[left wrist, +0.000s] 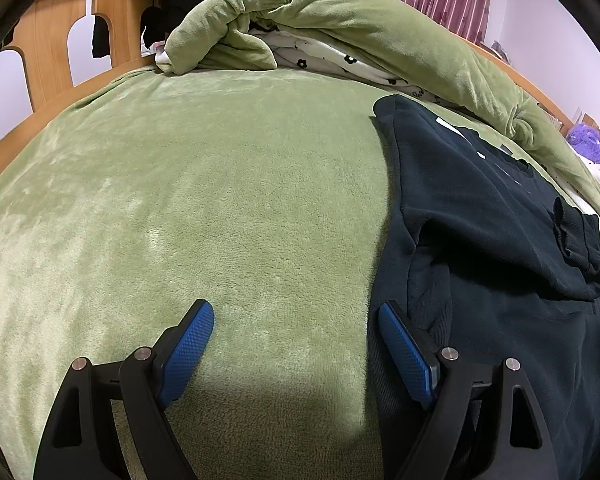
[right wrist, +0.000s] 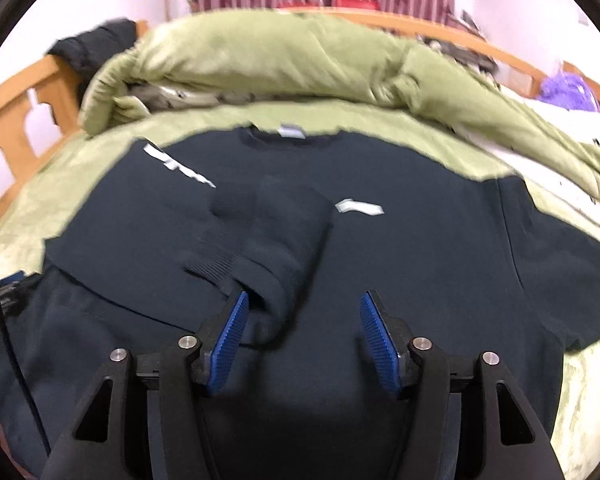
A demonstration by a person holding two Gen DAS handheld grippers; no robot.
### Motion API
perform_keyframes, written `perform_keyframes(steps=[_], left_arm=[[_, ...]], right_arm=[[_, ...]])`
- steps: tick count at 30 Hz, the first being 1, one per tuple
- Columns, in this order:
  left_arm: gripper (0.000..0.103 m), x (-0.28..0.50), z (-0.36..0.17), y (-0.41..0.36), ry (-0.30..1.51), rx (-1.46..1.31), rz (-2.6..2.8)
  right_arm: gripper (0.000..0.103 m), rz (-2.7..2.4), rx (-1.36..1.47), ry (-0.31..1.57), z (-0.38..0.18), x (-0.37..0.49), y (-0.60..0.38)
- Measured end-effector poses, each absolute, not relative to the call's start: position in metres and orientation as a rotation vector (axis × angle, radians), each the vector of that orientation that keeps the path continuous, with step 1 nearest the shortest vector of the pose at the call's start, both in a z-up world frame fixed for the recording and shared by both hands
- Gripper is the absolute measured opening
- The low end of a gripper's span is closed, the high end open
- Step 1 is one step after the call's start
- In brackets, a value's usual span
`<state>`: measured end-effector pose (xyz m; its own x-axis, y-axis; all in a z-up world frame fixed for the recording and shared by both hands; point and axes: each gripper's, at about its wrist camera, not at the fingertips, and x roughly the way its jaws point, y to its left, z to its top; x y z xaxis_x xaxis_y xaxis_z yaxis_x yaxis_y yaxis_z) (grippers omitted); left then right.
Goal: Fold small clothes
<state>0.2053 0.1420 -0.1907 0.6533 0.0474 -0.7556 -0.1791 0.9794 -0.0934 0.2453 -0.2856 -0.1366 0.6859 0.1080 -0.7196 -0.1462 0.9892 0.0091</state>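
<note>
On the green bed [left wrist: 220, 200], a dark sweatshirt [right wrist: 380, 260] lies flat, one sleeve [right wrist: 284, 232] folded across. Both tools, left [left wrist: 296, 344] and right [right wrist: 302, 340], gape empty; the other sleeve likely comes next.

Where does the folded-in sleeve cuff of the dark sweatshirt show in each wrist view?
Left wrist: sleeve cuff at the right edge, lying on the sweatshirt's body.
Right wrist: cuff centre-left, just beyond the right gripper's left finger.
Shared landmark: rolled green quilt behind.
</note>
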Motion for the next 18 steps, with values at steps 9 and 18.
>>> perform_keyframes(steps=[9,18], left_arm=[[0.084,0.205,-0.191,0.142,0.849,-0.172,0.125],[0.084,0.205,-0.191,0.143,0.850,-0.172,0.125]], right_arm=[[0.067,0.229,-0.204,0.780,-0.150,0.277,-0.214],[0.008,0.153,-0.256,0.846,-0.173,0.304,-0.208]])
